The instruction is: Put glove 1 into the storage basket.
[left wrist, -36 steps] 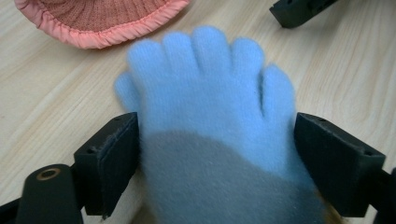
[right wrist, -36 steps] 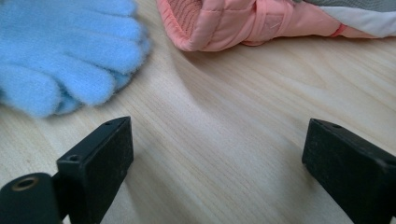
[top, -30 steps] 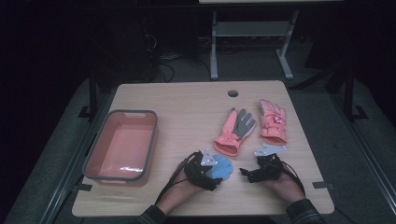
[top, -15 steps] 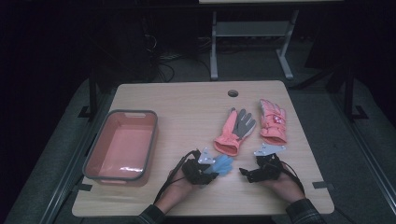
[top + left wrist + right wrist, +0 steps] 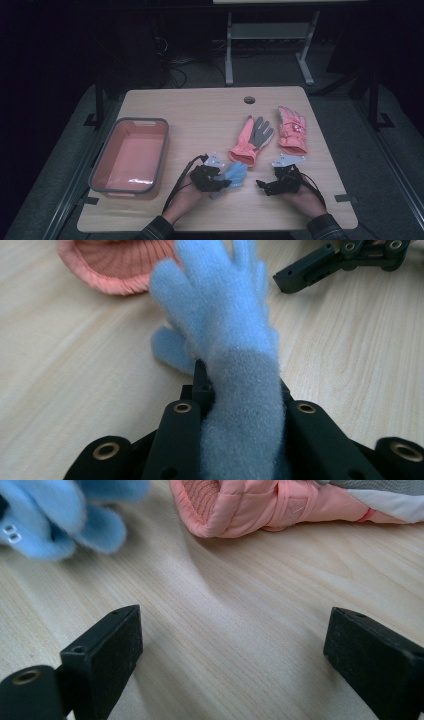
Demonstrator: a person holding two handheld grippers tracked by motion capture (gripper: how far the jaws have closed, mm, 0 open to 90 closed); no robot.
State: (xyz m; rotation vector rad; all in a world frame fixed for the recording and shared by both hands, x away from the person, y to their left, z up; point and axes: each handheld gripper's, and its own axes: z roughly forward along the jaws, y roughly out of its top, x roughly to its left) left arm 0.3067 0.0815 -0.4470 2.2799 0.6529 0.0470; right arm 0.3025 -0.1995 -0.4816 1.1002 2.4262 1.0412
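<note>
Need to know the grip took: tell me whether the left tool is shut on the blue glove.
Shut on it. The left tool has just been closing, and its jaws now press the blue glove's cuff from both sides.

Light wooden table (image 5: 200,115), carrying pink tub (image 5: 131,156) at left, two pink gloves (image 5: 252,140) (image 5: 292,129), blue glove (image 5: 235,175) near front.
</note>
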